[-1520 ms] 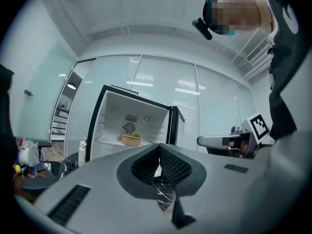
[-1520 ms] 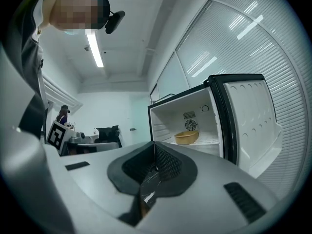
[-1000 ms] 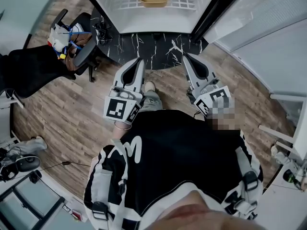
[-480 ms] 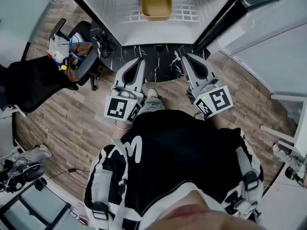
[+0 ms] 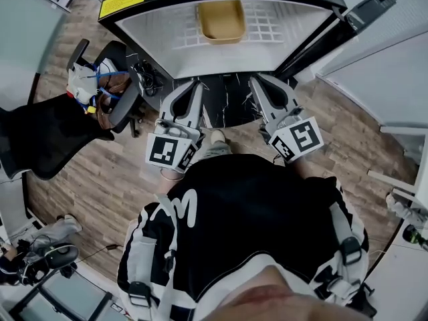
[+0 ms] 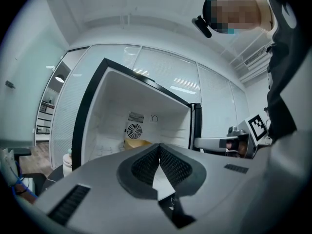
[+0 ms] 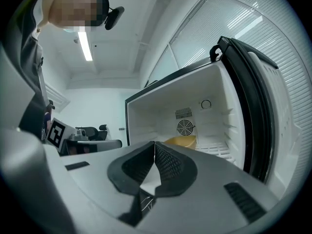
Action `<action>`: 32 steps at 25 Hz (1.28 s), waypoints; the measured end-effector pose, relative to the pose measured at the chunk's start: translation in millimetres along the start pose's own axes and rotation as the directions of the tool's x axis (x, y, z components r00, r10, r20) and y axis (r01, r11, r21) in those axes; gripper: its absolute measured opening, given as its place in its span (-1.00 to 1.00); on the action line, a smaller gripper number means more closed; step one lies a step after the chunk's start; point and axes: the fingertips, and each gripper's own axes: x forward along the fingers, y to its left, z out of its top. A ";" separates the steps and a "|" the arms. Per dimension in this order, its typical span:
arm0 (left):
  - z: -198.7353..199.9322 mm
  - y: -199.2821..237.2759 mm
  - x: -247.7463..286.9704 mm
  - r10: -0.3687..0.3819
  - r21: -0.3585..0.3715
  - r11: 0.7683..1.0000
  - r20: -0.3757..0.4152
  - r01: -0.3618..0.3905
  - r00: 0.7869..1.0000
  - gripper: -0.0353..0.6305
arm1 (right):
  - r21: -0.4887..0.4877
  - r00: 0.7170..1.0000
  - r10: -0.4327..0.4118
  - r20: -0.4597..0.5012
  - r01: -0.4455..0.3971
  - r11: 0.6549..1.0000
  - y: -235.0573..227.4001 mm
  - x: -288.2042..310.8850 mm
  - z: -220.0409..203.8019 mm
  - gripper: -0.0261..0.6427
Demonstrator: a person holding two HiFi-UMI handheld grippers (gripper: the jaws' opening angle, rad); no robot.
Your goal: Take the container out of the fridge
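A tan container (image 5: 221, 21) sits on the white wire shelf (image 5: 264, 20) inside the open fridge (image 5: 154, 32). It also shows as a tan container (image 6: 138, 143) and a tan container (image 7: 182, 141) at the back of the fridge, under a round fan. My left gripper (image 5: 194, 87) and right gripper (image 5: 257, 82) point level at the fridge's front edge, side by side and apart from the container. Both are shut with nothing between their jaws, as the left gripper (image 6: 159, 146) and right gripper (image 7: 154, 143) show up close.
The fridge door (image 5: 364, 9) stands open at the right. A black office chair (image 5: 114, 92) with a bag and cables stands to the left. A black marbled mat (image 5: 227, 102) lies before the fridge on the wood floor (image 5: 100, 179). White furniture (image 5: 401, 179) lines the right side.
Both grippers have moved forward toward the fridge, past the mat's near part. The fridge and container now sit lower and closer in the head view. The jaws stayed shut.
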 end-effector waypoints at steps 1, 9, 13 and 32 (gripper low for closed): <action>-0.3 3.4 2.7 -0.003 -0.002 1.000 -0.011 0.003 1.000 -0.87 | 0.001 1.000 -0.006 -0.001 0.006 1.000 -1.8 3.0 -0.7 -0.89; 2.2 24.1 23.8 -0.072 0.022 0.997 -0.003 0.072 0.997 -0.87 | 0.006 0.998 -0.059 0.019 0.059 0.998 -12.9 26.2 -0.3 -0.89; -0.1 31.4 34.1 -0.100 0.019 0.995 -0.010 0.100 0.995 -0.87 | 0.013 0.996 -0.089 0.021 0.089 0.996 -18.8 34.4 -3.4 -0.89; -0.6 34.0 44.8 -0.051 0.017 0.999 -0.011 0.052 0.999 -0.87 | -0.011 0.998 -0.060 0.012 0.060 0.998 -38.3 40.7 3.7 -0.89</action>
